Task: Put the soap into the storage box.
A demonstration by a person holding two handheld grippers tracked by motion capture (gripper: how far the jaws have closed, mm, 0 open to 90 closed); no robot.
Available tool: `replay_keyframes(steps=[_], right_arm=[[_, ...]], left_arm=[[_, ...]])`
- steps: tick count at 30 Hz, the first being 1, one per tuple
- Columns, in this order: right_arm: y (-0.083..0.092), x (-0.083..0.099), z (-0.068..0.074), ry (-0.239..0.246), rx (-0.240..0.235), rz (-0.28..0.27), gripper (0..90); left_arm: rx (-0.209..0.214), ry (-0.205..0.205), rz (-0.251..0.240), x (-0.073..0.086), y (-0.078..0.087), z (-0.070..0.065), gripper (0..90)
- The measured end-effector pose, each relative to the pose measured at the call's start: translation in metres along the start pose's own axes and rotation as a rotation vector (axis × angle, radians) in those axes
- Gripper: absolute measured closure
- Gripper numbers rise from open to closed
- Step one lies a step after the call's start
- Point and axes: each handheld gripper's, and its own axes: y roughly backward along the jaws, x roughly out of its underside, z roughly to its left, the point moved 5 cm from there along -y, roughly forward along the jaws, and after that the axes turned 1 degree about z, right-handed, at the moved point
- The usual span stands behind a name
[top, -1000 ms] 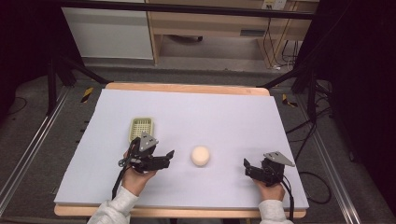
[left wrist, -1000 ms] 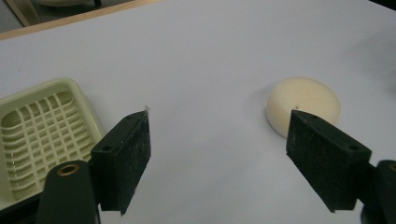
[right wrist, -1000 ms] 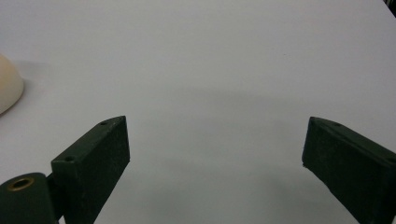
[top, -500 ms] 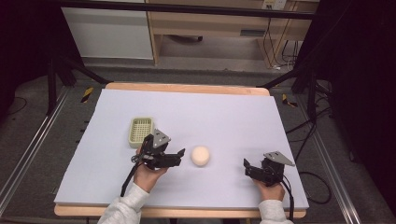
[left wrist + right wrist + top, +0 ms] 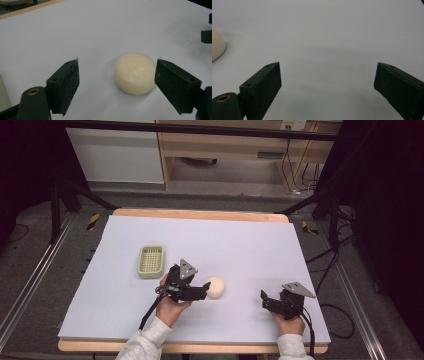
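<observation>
Since the earlier frame, my left gripper (image 5: 206,288) has moved right, away from the basket (image 5: 151,261), and now it is at the soap (image 5: 216,287), a cream round piece that lies near the middle of the mat (image 5: 250,240). Its jaws are spread wide, with the soap (image 5: 135,72) between them but nearer to the right one, and nothing touches yet. I judge it to be light, hard and a little slippery, so I would take it on the flat round sides, low, with a moderate squeeze. Room is good: the basket is well apart on the left, and the table edges are far. On the right, my right gripper (image 5: 265,301) rests released on bare mat, its jaws wide apart and holding nothing.
</observation>
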Motion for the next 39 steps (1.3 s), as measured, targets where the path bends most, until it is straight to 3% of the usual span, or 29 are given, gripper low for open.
replay_keyframes(steps=[24, 39], right_arm=[[-0.001, 0.000, 0.001, 0.004, -0.006, 0.007, 7.9], [-0.001, 0.000, 0.001, 0.010, -0.006, 0.009, 7.8]], left_arm=[[0.021, -0.008, 0.065, 0.004, -0.034, -0.018, 15.3], [0.040, 0.008, 0.089, 0.007, -0.050, -0.026, 13.0]])
